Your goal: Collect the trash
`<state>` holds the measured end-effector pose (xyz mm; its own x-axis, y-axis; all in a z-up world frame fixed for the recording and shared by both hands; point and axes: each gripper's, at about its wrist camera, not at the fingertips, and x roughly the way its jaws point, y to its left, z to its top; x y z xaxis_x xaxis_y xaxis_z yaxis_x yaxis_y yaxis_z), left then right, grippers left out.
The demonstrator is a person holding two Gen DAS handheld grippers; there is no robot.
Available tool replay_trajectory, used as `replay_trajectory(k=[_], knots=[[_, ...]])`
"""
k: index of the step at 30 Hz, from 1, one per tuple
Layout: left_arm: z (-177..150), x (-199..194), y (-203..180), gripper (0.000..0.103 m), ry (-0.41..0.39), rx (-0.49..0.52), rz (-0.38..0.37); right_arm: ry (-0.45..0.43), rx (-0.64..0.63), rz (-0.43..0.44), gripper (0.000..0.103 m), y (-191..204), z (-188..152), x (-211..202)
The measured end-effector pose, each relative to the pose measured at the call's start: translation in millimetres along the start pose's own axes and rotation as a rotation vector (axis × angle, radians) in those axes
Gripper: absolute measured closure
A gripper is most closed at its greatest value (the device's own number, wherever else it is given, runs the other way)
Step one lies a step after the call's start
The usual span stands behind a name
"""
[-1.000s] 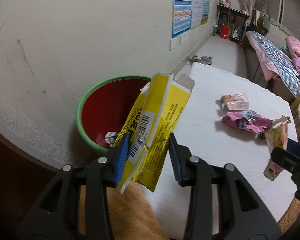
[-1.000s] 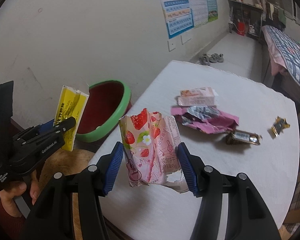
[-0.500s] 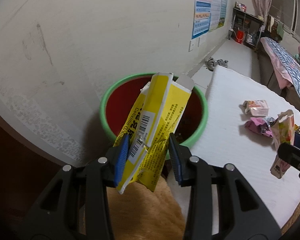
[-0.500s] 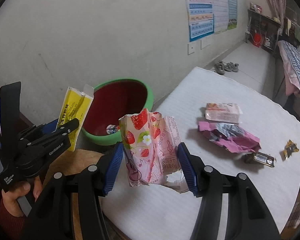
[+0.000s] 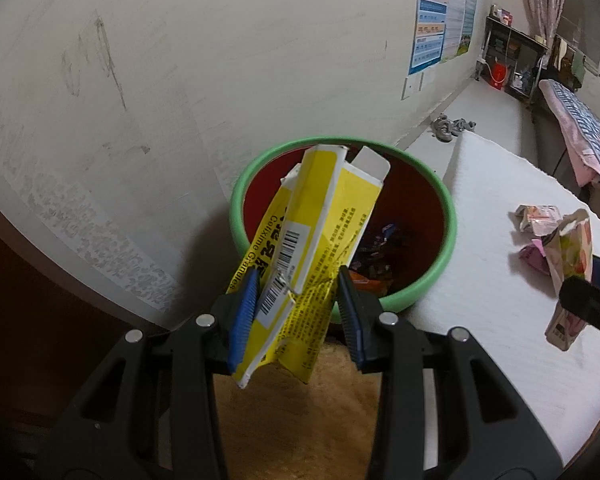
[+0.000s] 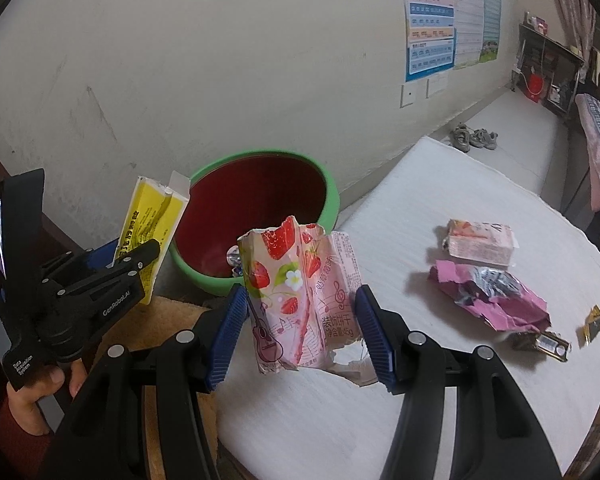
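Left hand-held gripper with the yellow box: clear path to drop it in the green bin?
Probably yes. The left hand-held gripper holds the yellow box close in front of the green bin, whose open mouth looks unobstructed.

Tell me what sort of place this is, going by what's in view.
Most likely a lived-in room at home, perhaps a bedroom: a bed with a plaid blanket stands at the far side, shoes lie on the floor by the wall, and learning charts hang above them.

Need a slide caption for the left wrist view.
Left tool grips a yellow box before the green-rimmed bin.
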<state>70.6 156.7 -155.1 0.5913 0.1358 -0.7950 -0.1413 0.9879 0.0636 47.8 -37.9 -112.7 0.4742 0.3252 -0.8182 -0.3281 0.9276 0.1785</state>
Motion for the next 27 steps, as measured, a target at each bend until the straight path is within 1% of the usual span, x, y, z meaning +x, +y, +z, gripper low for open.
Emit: replay_trajectory(k=[7,15,27], knots=[[4,8,8,0.065,0.002,-0.001,0.011,0.008,-0.013,0.018,0.048,5,13,15],[11,16,14,0.065,-0.003,-0.008,0.019,0.004,-0.034,0.032,0.048,13,27,24],[15,26,22,0.065,0.01,-0.014,0.022,0.013,-0.04,0.042,0.048,16,39,35]])
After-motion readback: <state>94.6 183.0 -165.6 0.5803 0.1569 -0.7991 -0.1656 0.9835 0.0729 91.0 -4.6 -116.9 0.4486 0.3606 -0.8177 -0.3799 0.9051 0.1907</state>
